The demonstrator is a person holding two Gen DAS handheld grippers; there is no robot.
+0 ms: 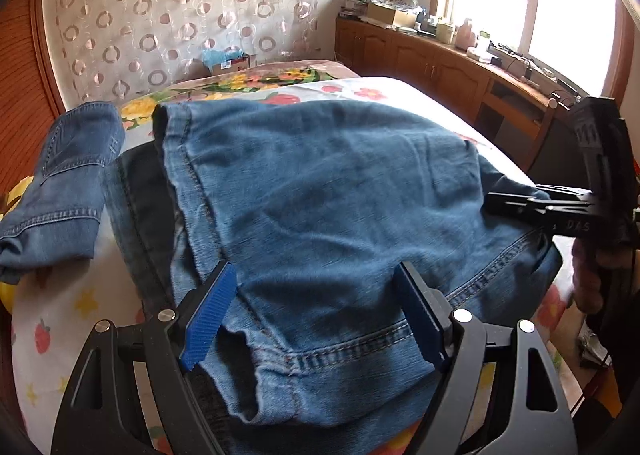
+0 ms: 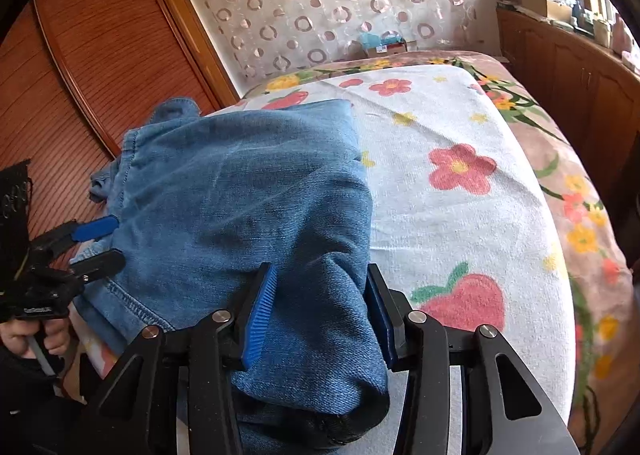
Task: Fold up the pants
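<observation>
I hold a black two-finger gripper with ribbed blue pads in each hand, both angled down over the blue denim pants [image 1: 320, 191] that lie in a folded bundle on the white flower-and-strawberry printed bed cover [image 2: 460, 215], near its front edge. My left gripper [image 1: 316, 315] stands released, jaws wide, with the stitched hem edge of the pants running between the pads and neither pad pressing on it. My right gripper [image 2: 320, 319] straddles a rounded folded end of the denim at the bundle's right edge; its jaws are partly open, the pads just beside the cloth on each side, so I judge that end let go, not clamped. The bundle's long axis runs away from me toward the far edge of the cover, and the pants lie directly ahead of and under both grippers, each hand about equally near its own side. The denim is mid-blue, soft and creased, with orange-tan topstitching along hem and seam, and a dark inner face shows at the left and at the near fold. A second piece of similar folded blue denim [image 1: 60, 191] lies apart toward the left edge.
</observation>
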